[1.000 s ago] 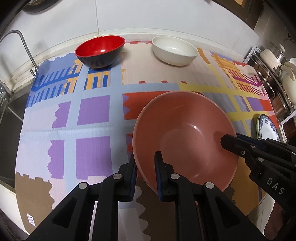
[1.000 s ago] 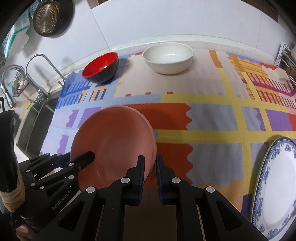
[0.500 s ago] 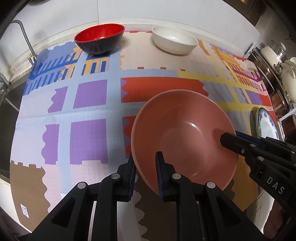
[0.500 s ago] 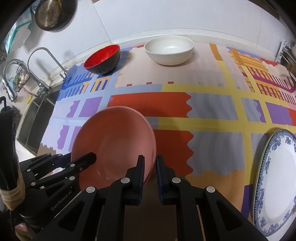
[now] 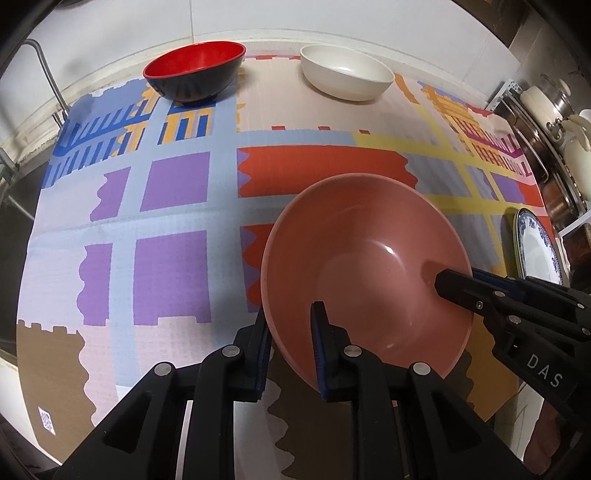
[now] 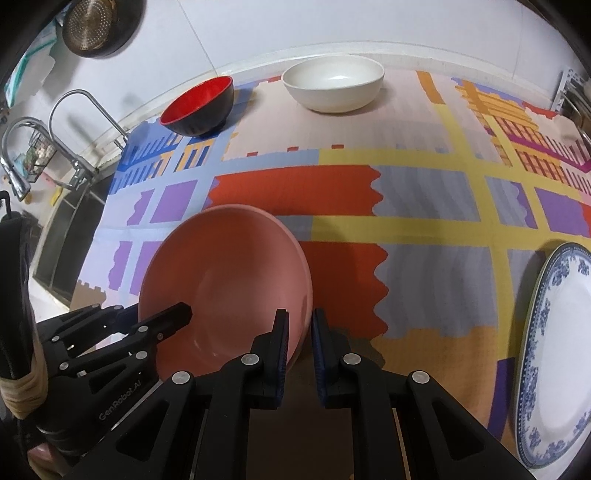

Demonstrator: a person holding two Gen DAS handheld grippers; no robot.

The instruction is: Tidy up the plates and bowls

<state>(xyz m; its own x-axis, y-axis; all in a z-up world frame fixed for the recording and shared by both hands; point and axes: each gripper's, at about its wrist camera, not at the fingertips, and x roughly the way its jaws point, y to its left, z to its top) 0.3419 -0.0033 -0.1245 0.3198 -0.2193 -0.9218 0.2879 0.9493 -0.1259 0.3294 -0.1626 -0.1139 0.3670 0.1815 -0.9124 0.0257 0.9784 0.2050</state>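
A large pink bowl (image 5: 369,258) (image 6: 221,277) sits tilted near the front of the patterned mat (image 5: 173,184). My left gripper (image 5: 290,332) straddles its left rim; its jaws are opening, and the pads look slack on the wall. It also shows in the right wrist view as the left gripper (image 6: 159,314). My right gripper (image 6: 297,325) is shut on the bowl's right rim, one finger inside and one outside. In the left wrist view the right gripper (image 5: 458,280) reaches in from the right. A red-and-black bowl (image 5: 195,62) and a white bowl (image 5: 347,74) stand at the back.
A blue-patterned white plate (image 6: 561,350) lies at the mat's right edge. A sink with a faucet (image 6: 74,110) is to the left. Metal pots (image 5: 554,103) stand on a rack at the right. A strainer (image 6: 96,22) hangs on the wall.
Both grippers and the pink bowl have drifted slightly toward the near edge of the mat. The left jaws stand a little wider on the rim.
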